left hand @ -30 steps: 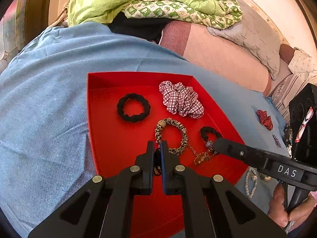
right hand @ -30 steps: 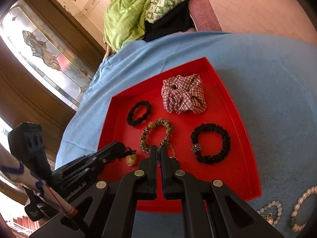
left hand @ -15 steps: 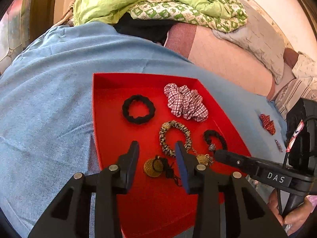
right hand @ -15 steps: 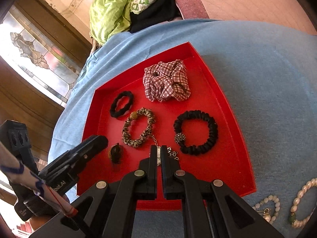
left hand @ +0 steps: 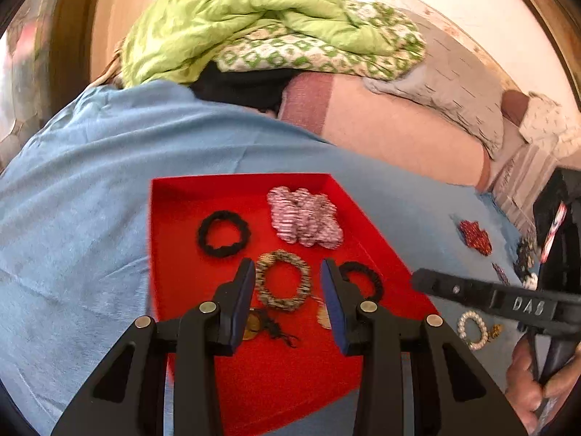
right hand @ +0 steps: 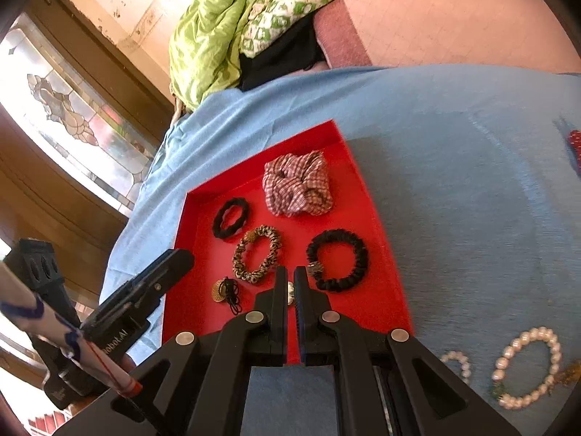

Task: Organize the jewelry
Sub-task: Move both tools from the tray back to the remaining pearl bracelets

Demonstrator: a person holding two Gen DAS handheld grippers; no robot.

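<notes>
L gripper (left hand: pixel 287 298) jaws now spread wide, holding nothing; 1 s ago they were pinched on the gold disc pendant w/ black cord (right hand: pixel 225 290), which now lies loose on the floor of the shallow red tray (right hand: pixel 381 218), near-left area. R gripper (right hand: pixel 290 290) jaws narrow, near-closed as before; small pale item (right hand: pixel 290 288) sits in the gap, grip cannot be confirmed. In tray: small black scrunchie (right hand: pixel 230 217) far left, plaid scrunchie (right hand: pixel 297 185) far, leopard-print band (right hand: pixel 257 254) centre, large black scrunchie (right hand: pixel 337 259) right. Pearl bracelets (right hand: pixel 526 367) outside, on blue cloth (right hand: pixel 454 181) beyond tray's near-right corner. Bare red floor along tray's near edge and left wall; open cloth right of tray.
</notes>
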